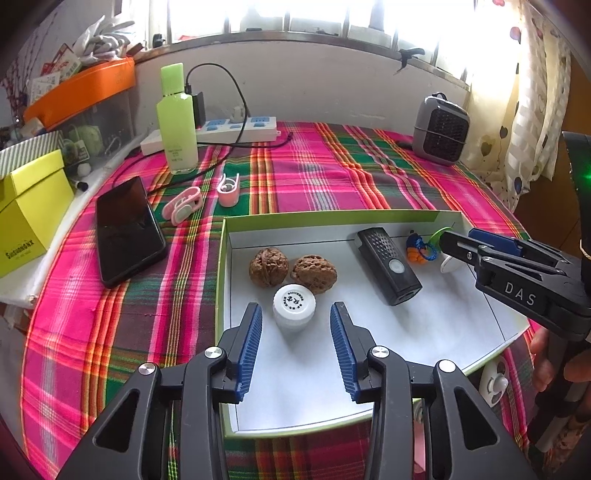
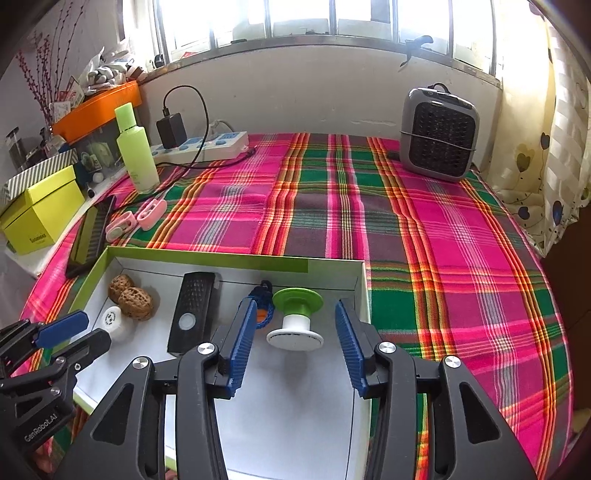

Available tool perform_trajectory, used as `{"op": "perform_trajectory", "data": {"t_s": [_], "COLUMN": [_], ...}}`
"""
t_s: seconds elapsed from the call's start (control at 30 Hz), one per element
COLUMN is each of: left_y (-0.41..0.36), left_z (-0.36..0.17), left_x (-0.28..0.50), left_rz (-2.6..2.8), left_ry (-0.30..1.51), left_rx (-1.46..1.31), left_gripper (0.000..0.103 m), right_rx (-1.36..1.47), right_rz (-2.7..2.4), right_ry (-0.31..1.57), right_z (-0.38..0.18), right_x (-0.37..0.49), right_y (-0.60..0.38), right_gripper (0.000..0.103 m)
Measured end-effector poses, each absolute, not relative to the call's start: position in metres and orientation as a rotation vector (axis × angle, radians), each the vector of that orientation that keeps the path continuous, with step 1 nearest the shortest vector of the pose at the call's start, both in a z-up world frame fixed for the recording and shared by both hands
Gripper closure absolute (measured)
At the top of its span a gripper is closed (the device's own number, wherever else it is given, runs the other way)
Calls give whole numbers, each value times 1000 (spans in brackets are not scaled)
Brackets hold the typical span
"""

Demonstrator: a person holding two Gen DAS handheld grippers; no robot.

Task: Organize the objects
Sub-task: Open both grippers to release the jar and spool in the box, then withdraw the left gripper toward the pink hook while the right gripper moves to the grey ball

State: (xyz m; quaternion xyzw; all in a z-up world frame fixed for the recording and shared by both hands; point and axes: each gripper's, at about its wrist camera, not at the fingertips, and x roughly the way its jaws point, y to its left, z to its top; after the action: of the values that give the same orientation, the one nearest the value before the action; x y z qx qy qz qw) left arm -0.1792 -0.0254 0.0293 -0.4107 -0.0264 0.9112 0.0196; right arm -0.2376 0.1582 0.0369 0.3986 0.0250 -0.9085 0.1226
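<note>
While both tools (image 1: pixel 295 314) (image 2: pixel 295 314) hang released, a plaid cloth (image 2: pixel 443 240) covers the table below a bright window (image 2: pixel 295 18).

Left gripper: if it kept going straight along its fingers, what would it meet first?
Most likely the white screw-cap bottle, which stands in the tray between and just ahead of the left gripper's open fingertips, untouched. The two walnuts lie behind it. Depth is hard to judge.

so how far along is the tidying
Done: two walnuts, black remote, white cap and green-topped spool lie in the box. In hand: nothing; left gripper and right gripper are open. Left: pink clips and phone on the cloth.
</note>
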Motion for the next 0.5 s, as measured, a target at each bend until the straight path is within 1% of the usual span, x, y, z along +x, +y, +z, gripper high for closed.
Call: {"op": "perform_trajectory", "data": {"t_s": [0.5], "left_y": [-18], "left_z": [43], "left_x": [-136], "left_rz": [2826], "left_ry": [-137], "left_rx": [-1216], "left_gripper": [66], "right_rx": [1079], "right_rz": [-2643], "right_ry": [60], "right_z": [54], "right_x": [-184], "right_y": [167], "right_gripper": [58]}}
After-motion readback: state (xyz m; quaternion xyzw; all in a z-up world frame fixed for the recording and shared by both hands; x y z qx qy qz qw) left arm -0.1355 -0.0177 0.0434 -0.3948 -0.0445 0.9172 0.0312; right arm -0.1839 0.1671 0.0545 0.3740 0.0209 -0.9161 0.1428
